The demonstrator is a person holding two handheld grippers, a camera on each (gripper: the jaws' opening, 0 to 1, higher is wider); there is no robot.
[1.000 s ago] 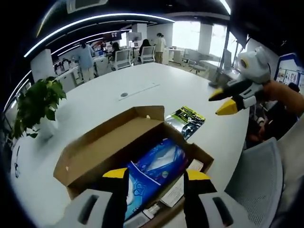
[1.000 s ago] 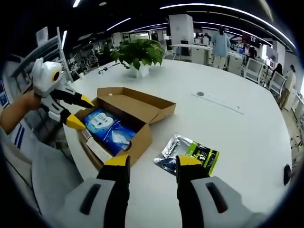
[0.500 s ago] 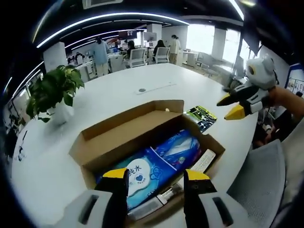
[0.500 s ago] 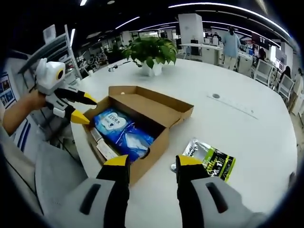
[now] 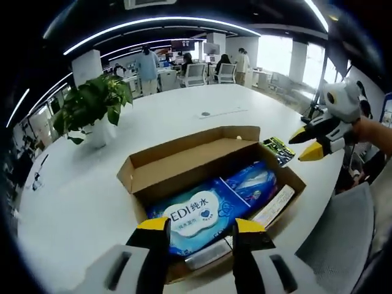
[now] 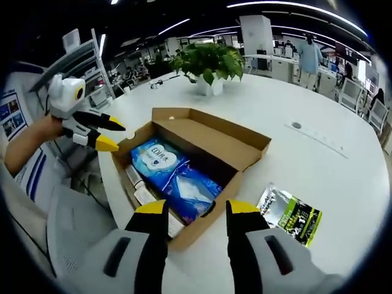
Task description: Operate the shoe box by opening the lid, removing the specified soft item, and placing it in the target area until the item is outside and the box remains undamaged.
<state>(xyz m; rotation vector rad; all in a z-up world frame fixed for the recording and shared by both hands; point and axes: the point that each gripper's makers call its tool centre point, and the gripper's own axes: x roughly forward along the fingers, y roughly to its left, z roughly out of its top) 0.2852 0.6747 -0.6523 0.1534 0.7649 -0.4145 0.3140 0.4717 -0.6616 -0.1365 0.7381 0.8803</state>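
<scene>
From my left gripper view, the shoe box (image 5: pixel 184 162) sits on the table (image 5: pixel 79 202), wipes pack (image 5: pixel 202 214) inside it. A potted plant (image 5: pixel 92 110) stands at ten o'clock, a foil packet (image 5: pixel 278 150) at two o'clock.

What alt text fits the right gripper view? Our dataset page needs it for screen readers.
An open cardboard shoe box on a white table holds a blue wet-wipes pack; the open right gripper hovers at its near edge.
</scene>
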